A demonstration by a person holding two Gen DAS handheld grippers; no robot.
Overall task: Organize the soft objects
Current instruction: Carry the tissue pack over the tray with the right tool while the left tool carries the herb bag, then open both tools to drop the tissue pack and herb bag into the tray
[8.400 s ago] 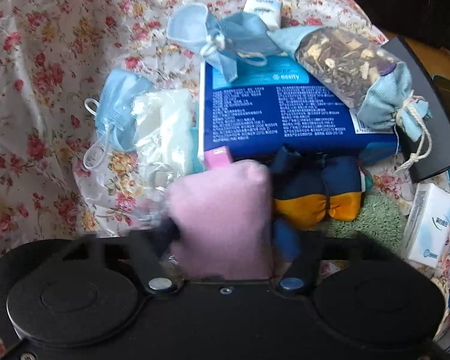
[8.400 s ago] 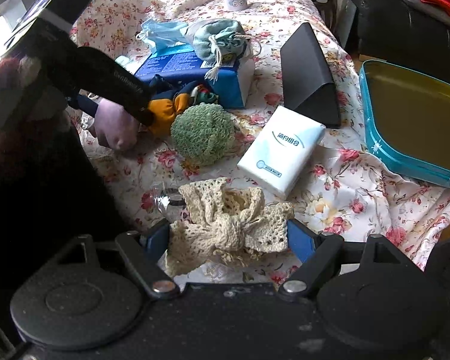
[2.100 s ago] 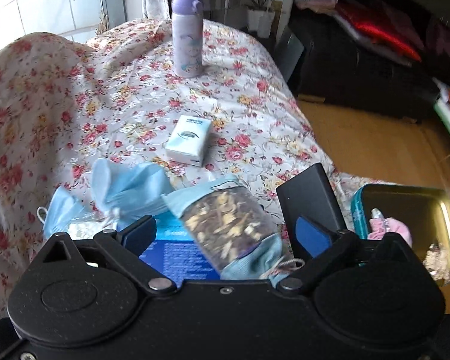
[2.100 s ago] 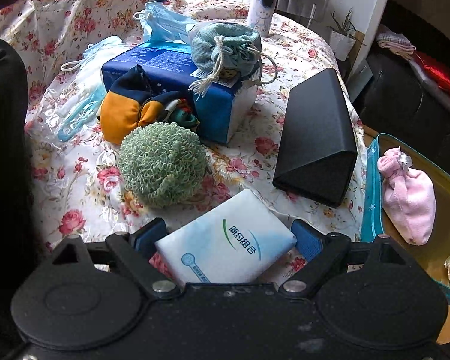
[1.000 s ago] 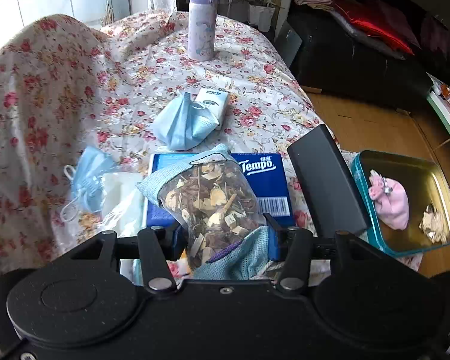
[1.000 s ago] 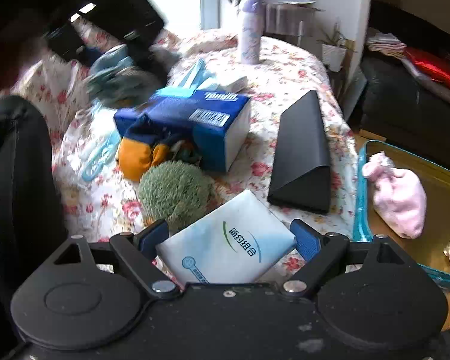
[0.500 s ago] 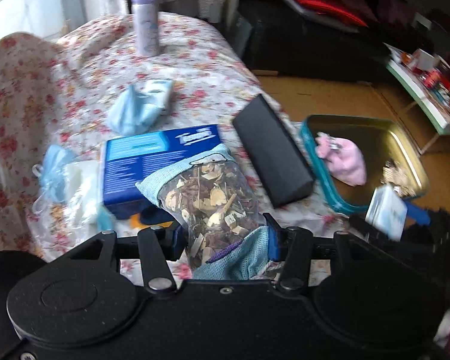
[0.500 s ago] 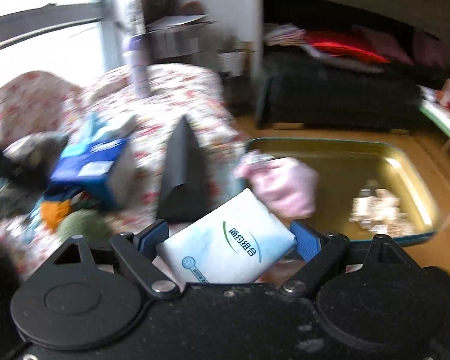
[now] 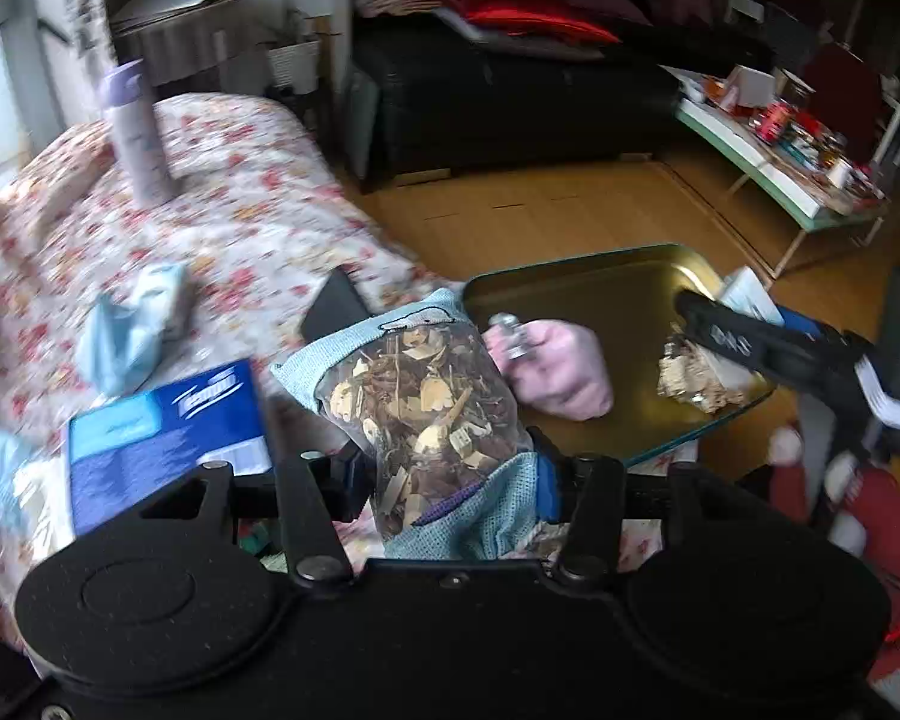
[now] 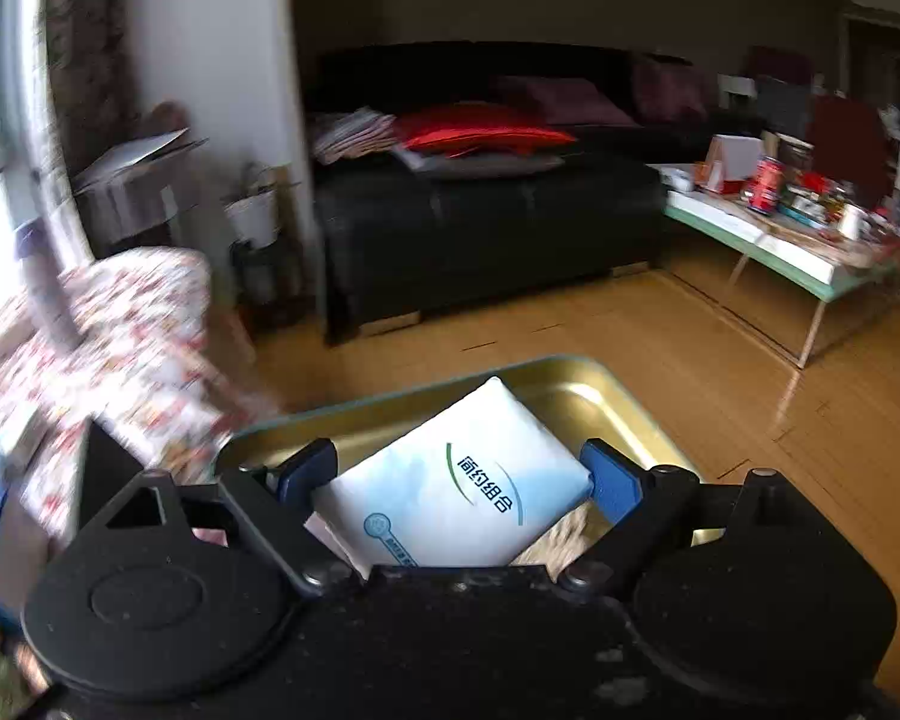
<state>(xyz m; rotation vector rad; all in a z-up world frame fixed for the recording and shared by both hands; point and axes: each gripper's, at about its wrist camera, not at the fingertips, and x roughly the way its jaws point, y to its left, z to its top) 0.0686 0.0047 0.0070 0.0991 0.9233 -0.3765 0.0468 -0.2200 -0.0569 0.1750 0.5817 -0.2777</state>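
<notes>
Close in, the left gripper [image 9: 444, 468] pinches a sachet [image 9: 417, 414] of dried petals and chips, its blue mesh end squeezed between both fingers and its clear body tilting up toward 12 o'clock. Just beyond it, at 1 o'clock, a pink pouch [image 9: 555, 369] lies in the gold tray [image 9: 600, 294], with a beige lace piece [image 9: 690, 375] farther right in the same tray. The right gripper [image 10: 456, 480] clamps a white tissue pack [image 10: 456, 480] by its two sides and holds it over the tray [image 10: 576, 390]; in the left view it enters from 3 o'clock above the lace. At 9 o'clock a blue tissue box [image 9: 162, 438] sits on the flowered surface [image 9: 252, 222], a black case [image 9: 333, 306] behind it, a pale blue face mask [image 9: 129, 330] at 10 o'clock, and a lilac bottle [image 9: 135, 132] farthest back.
</notes>
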